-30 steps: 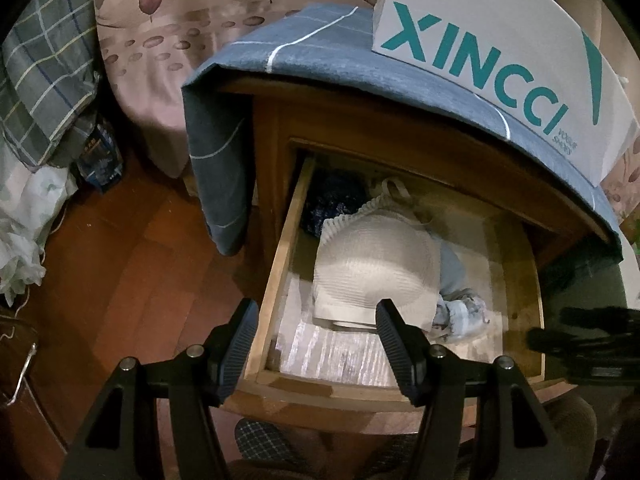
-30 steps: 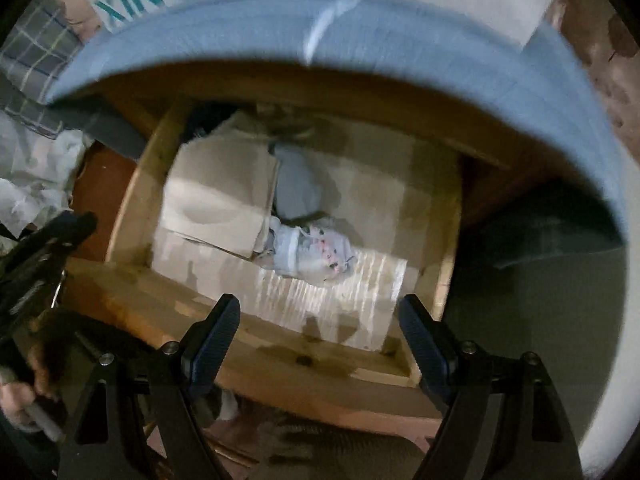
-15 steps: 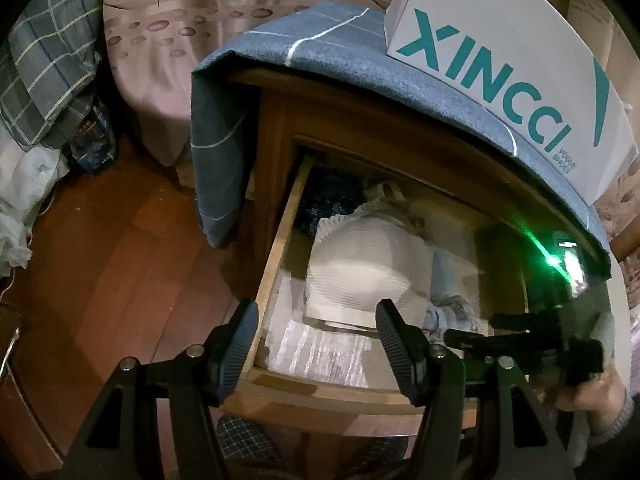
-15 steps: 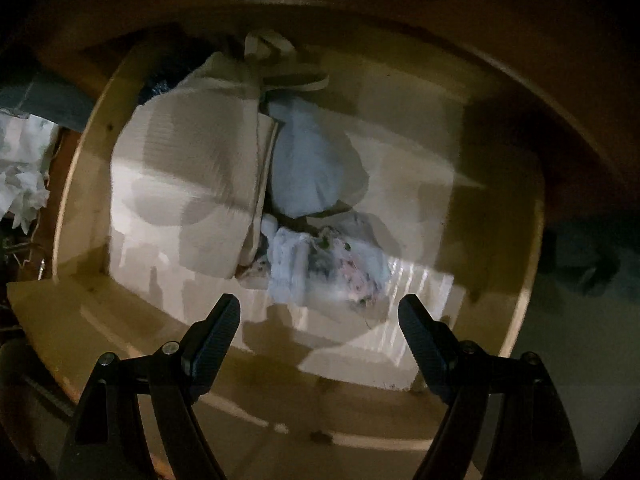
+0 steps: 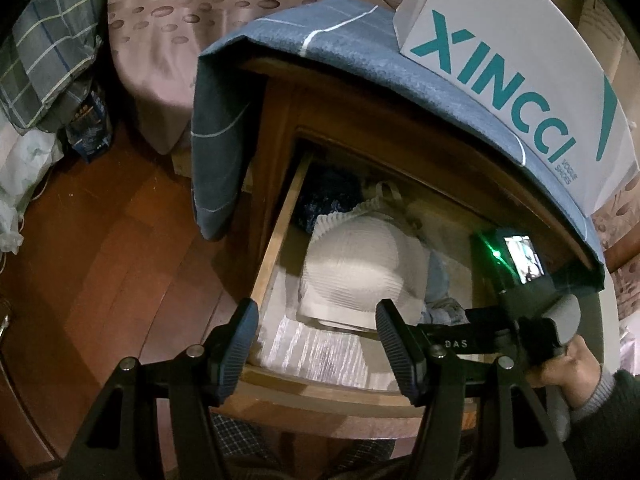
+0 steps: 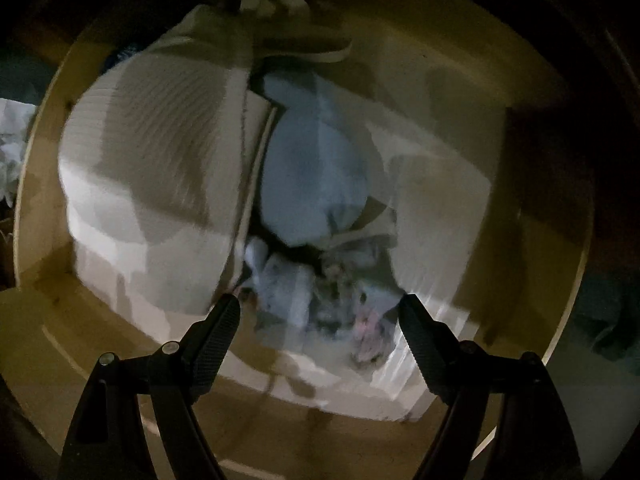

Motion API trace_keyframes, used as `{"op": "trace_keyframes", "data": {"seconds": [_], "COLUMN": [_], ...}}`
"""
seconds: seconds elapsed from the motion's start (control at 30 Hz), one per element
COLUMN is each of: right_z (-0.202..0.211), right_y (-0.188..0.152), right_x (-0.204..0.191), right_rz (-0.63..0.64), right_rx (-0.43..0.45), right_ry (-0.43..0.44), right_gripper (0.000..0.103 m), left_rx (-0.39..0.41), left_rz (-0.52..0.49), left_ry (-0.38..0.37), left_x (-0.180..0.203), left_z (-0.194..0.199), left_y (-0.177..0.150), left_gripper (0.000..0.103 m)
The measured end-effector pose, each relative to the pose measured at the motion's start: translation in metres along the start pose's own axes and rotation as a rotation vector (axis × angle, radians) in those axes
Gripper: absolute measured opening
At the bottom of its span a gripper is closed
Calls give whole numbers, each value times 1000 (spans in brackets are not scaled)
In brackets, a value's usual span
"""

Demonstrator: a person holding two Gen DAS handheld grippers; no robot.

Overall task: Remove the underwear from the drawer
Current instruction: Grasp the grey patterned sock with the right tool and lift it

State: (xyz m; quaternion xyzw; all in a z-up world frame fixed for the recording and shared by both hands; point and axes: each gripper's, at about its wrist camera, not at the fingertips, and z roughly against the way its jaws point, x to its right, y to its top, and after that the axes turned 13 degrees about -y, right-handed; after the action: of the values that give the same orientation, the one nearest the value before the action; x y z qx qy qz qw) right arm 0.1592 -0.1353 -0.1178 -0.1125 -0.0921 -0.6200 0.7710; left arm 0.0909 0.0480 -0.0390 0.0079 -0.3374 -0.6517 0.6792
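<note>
The wooden drawer (image 5: 276, 232) stands pulled out of a bedside cabinet (image 5: 360, 128). A blue cloth (image 5: 224, 120) is draped over the cabinet top and hangs down its left side, clear of the drawer opening. A white shoe box (image 5: 516, 68) with teal lettering rests on that cloth at the far right.

Contents of the drawer: a large ribbed cream garment (image 6: 160, 184) fills the left half, with a dark item (image 5: 328, 204) behind it in the far left corner. A pale blue garment (image 6: 316, 176) lies to its right, touching it. The small patterned underwear (image 6: 320, 300), pale with pink marks, lies bunched at the near edge of the blue garment, on the striped drawer liner (image 5: 320, 352).

The right gripper (image 6: 320, 312) points down into the drawer, jaws wide apart, one finger on each side of the underwear. The picture is blurred; contact with the fabric cannot be told, and nothing is gripped.

The left gripper (image 5: 316, 340) hangs above the drawer's near left corner, jaws about half open and empty.

In the left wrist view the right tool's body and the hand (image 5: 568, 368) holding it stand over the drawer's near right part. Bedding (image 5: 168, 40) lies far left; wooden floor (image 5: 100, 260) to the left.
</note>
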Motion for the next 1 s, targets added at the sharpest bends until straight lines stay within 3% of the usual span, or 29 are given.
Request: {"op": "trace_keyframes", "data": {"seconds": [0.23, 0.33, 0.37, 0.6, 1.0], "right_z": [-9, -12, -14, -15, 27], "right_y": [8, 14, 17, 10, -36], "right_x": [-6, -13, -15, -1, 33], "right_rz": [52, 61, 56, 63, -83], "right_rx": [-49, -63, -66, -71, 35], "right_ry": [-4, -11, -14, -10, 66], "right_gripper": [79, 75, 66, 40, 35], "left_rx": [-7, -8, -8, -18, -41], "left_rz": [0, -2, -2, -9, -32], "left_ry": [1, 5, 7, 16, 38], "left_x": [1, 2, 2, 3, 5], "left_z": [-2, -2, -2, -5, -8], "left_y": [1, 1, 1, 1, 0], "left_gripper": [63, 63, 63, 63, 63]}}
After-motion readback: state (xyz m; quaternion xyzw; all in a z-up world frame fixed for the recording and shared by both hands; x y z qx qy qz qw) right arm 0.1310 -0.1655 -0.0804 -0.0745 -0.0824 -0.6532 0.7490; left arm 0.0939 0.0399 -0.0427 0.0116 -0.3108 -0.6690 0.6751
